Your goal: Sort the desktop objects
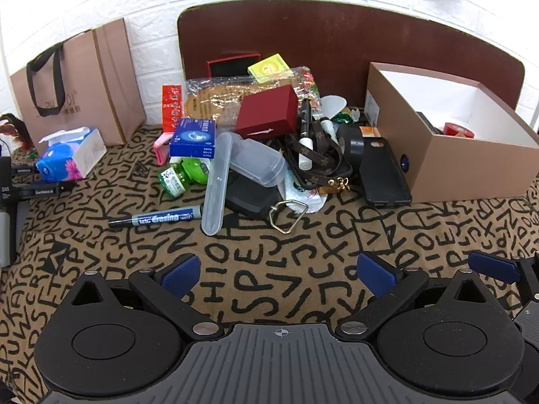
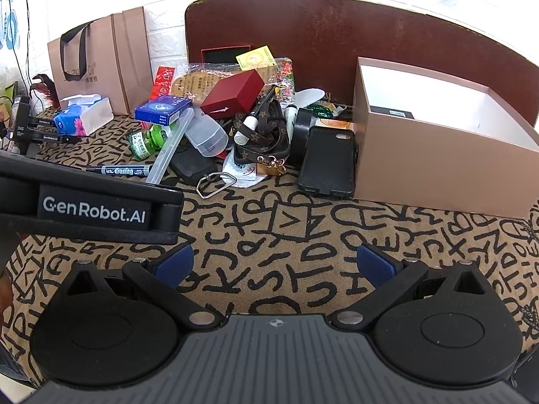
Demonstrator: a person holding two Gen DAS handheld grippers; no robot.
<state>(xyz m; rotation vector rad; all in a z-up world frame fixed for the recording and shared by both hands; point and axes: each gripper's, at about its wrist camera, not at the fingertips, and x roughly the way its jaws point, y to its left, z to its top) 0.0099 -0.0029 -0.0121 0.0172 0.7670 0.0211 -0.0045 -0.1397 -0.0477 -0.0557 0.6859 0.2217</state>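
desktop objects point(image 1: 256, 155) lie heaped against the brown board at the back of the letter-printed cloth point(image 1: 269, 252), just left of the open cardboard box point(image 1: 454, 168).

from the left wrist, we see our left gripper point(image 1: 279, 272) hovering low over bare cloth, its blue pads spread wide and holding nothing, well short of the heap. nearest us lie the erasing marker point(image 1: 158, 219) and the clear plastic tube point(image 1: 215, 185), both free at the heap's edge; we judge these the easy first picks, taken across their narrow width without stirring the stack behind. this view alone looks down into the box far enough to show a red roll point(image 1: 458, 129) already inside, and it catches a blue pad of the other gripper at far right.

from the right wrist, our right gripper point(image 2: 274, 264) is likewise spread and empty above the cloth. here the black phone case point(image 2: 328, 163) sits touching the box wall, our likeliest reach on this side. only this view shows the left tool's branded body point(image 2: 91, 207) crossing the left edge, and a dark flat item in the box.
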